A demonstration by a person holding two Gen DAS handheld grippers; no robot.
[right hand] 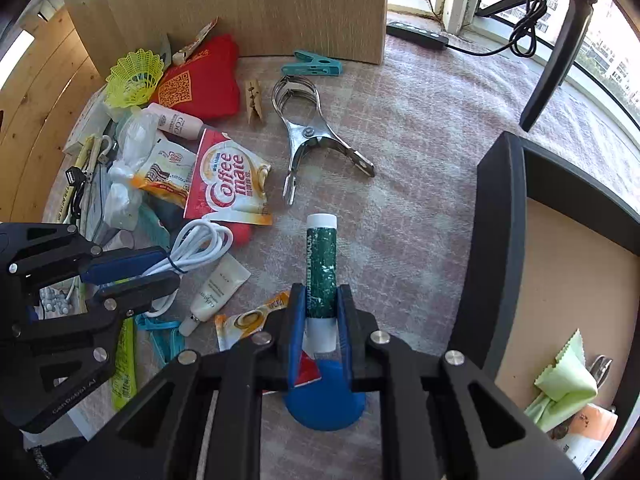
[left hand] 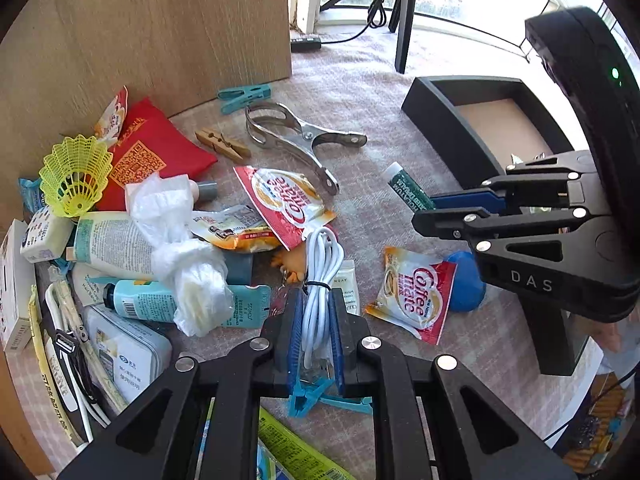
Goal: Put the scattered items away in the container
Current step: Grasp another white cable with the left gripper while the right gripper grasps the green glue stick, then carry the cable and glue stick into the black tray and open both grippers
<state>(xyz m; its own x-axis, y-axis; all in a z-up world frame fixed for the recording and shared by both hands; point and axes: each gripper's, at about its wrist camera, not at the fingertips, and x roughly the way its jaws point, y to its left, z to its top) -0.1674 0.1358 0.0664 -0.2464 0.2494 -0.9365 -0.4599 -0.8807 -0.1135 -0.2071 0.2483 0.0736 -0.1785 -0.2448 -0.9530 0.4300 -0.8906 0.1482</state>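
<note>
My left gripper (left hand: 316,308) is shut on a coiled white USB cable (left hand: 320,272), which lies among scattered items on the cloth-covered table; it also shows in the right wrist view (right hand: 200,246). My right gripper (right hand: 320,300) is shut on a green lip balm tube (right hand: 321,264), which also shows in the left wrist view (left hand: 408,186). The black container (right hand: 496,240) stands to the right, with a green cloth (right hand: 564,380) and small items inside. It also shows in the left wrist view (left hand: 452,120).
A metal clamp (right hand: 308,140), Coffee mate sachets (right hand: 228,184), a blue disc (right hand: 324,396), a cream tube (right hand: 216,292), clothes pegs (right hand: 312,65), a yellow shuttlecock (right hand: 134,78) and a red pouch (right hand: 200,80) lie around. A wooden panel (right hand: 240,4) stands behind.
</note>
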